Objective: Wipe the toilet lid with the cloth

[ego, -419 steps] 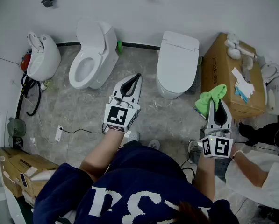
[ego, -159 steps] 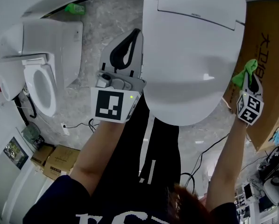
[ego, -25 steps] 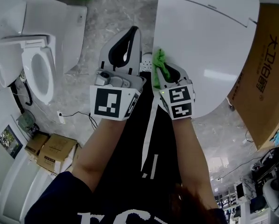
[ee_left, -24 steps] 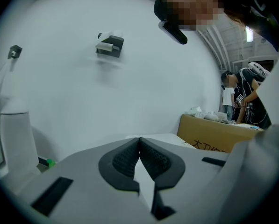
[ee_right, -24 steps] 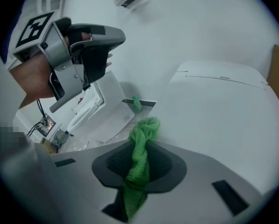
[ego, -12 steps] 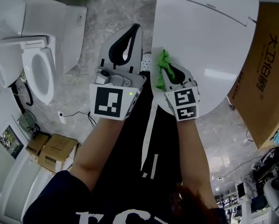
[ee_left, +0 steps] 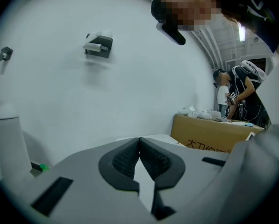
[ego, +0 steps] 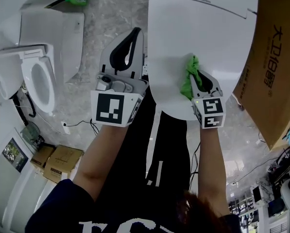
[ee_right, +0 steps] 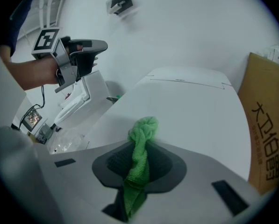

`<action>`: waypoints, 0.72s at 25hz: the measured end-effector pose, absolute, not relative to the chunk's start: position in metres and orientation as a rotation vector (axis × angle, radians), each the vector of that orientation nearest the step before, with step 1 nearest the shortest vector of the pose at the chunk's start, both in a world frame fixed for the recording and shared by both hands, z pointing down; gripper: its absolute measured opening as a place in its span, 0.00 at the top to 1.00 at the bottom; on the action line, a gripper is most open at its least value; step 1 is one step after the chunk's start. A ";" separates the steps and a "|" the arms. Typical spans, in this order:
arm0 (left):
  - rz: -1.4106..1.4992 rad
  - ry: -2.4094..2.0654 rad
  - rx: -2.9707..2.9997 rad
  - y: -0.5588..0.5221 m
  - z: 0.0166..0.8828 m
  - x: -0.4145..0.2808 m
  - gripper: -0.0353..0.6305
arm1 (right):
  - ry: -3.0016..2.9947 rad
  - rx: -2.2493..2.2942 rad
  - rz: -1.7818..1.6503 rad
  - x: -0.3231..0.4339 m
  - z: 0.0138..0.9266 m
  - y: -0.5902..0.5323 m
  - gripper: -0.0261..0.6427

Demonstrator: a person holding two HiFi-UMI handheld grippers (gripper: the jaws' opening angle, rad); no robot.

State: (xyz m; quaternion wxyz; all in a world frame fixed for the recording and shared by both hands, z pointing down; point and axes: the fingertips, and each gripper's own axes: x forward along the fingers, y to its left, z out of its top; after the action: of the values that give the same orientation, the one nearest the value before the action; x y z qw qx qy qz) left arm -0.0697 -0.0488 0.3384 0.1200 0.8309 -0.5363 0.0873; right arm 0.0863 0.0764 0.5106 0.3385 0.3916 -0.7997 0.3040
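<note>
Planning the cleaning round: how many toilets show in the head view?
3. A closed toilet at centre, under the cloth; an open-seat toilet to its left; a third fixture at the far left edge, partly cut off. More may be out of frame.

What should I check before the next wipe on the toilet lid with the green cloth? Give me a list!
1. Cloth held tight: ok. The right gripper has its jaws shut on it.
2. Cloth over the lid: ok. It sits over the lid's near part.
3. Cloth really touching the lid: cannot tell from these views.
4. Lid down: ok. It is closed, with bare white surface ahead of the cloth.
5. Left gripper out of the way: ok. It is shut, empty, and held off the lid's left side.
6. Box clear of the wipe: ok, probably. It stands to the lid's right, away from the cloth.
</note>
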 end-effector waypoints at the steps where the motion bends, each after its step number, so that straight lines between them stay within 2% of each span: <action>1: 0.254 -1.564 2.430 -0.048 0.338 -0.066 0.92 | -2.071 1.027 0.784 0.096 0.511 0.077 0.84; 18: 0.282 -1.536 2.466 -0.038 0.338 -0.039 0.92 | -1.903 1.158 0.674 0.208 0.510 0.086 0.84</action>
State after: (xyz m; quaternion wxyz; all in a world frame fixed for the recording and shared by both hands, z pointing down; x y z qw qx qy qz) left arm -0.0387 -0.0375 0.3380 0.1111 0.8397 -0.5228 0.0960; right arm 0.2080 0.0859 0.5101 0.3959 0.4569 -0.7510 0.2658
